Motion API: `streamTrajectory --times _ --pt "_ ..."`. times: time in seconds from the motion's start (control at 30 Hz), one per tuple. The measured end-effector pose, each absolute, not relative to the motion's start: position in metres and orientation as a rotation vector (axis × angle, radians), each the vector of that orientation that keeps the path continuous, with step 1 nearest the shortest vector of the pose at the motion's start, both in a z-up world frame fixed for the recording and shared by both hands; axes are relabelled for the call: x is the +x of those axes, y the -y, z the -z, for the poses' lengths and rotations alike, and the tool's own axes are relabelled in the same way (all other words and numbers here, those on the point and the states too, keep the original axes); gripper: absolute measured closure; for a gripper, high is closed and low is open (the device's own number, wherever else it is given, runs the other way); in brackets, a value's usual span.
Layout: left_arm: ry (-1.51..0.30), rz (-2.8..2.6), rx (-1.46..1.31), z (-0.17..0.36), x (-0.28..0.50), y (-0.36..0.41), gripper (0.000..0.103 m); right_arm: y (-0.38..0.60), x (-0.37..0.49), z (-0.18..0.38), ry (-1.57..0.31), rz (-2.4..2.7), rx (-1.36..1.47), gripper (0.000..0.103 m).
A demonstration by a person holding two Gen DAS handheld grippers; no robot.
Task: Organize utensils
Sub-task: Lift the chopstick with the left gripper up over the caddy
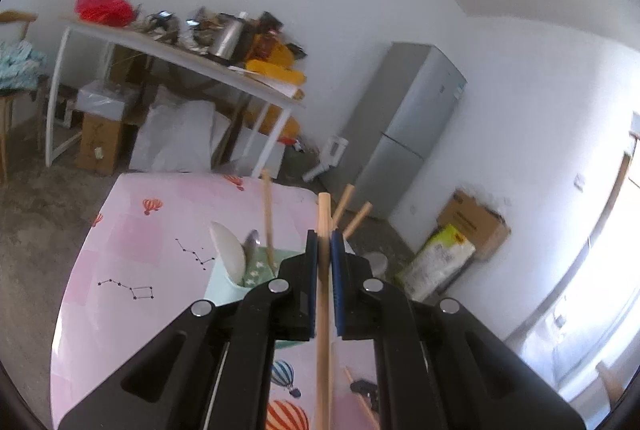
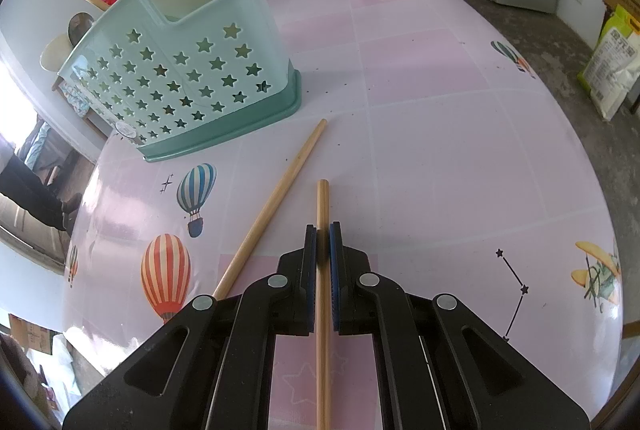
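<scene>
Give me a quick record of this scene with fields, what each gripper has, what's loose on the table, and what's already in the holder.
left gripper: shut on a wooden chopstick
right gripper: shut on another chopstick
loose on table: one chopstick, lying diagonally beside the right gripper
holder: green star-cut caddy, upright on the pink tablecloth
in holder: chopsticks, white spoon, metal utensil

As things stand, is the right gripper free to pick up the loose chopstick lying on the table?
Probably not yet. The right gripper is already shut on a chopstick. The loose chopstick lies unobstructed on the pink tablecloth just to its left.
</scene>
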State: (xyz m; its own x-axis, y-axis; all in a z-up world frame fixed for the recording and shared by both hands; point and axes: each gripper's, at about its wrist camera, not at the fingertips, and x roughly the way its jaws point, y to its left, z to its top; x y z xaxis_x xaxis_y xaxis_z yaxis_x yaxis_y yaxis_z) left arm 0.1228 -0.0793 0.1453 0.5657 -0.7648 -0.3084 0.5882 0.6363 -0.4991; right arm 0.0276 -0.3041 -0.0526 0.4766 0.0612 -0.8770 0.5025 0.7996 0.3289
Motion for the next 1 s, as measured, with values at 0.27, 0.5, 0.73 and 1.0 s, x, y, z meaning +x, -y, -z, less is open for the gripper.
streamTrajectory --times 0.27,0.5,0.73,1.0 --pt "-0.556 0.754 -0.466 -0.136 0.135 0.078 0.097 0.303 0.028 0.051 -1.051 0.294 0.611 0.099" --pt "-0.359 0.765 -0.512 -0.181 0.142 0.088 0.097 0.301 0.028 0.051 -1.051 0.297 0.609 0.099" --pt "-0.228 0.717 -0.562 -0.206 0.173 0.117 0.097 0.301 0.026 0.051 -1.043 0.296 0.623 0.099" --pt "-0.194 0.605 -0.551 -0.197 0.213 0.146 0.097 0.304 0.025 0.050 -1.041 0.290 0.636 0.099"
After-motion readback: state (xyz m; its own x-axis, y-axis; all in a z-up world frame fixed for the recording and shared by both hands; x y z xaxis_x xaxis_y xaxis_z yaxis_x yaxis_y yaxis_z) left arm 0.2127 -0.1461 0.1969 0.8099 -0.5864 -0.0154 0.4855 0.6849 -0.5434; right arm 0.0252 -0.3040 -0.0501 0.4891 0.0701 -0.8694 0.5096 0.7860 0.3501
